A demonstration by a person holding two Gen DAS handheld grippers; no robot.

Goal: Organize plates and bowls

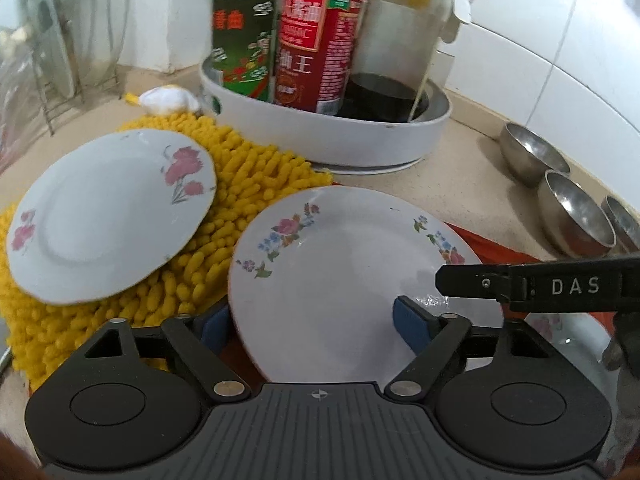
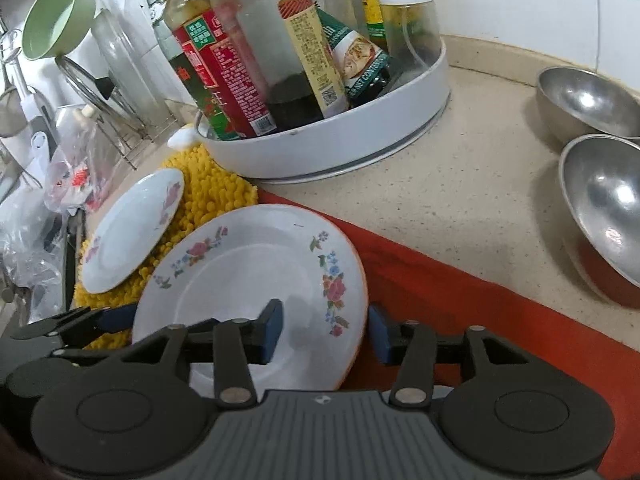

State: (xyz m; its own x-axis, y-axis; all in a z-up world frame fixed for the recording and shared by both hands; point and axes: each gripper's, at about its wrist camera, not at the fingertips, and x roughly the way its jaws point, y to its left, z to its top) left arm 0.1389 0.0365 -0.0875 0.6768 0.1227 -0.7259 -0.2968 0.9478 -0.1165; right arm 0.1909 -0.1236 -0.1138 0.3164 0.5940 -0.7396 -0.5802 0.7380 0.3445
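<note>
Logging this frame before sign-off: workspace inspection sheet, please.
Surface: beige countertop, red cloth along the near edge.
Job's things: large floral plate; small floral plate on yellow mat; steel bowls at right.
Clutter: white tray of condiment bottles; plastic bags; wire rack.
Grippers: left gripper and right gripper both open, each straddling the large plate's rim, one pad over it.
Cables: nothing seen.
Surroundings: white tiled wall.
</note>
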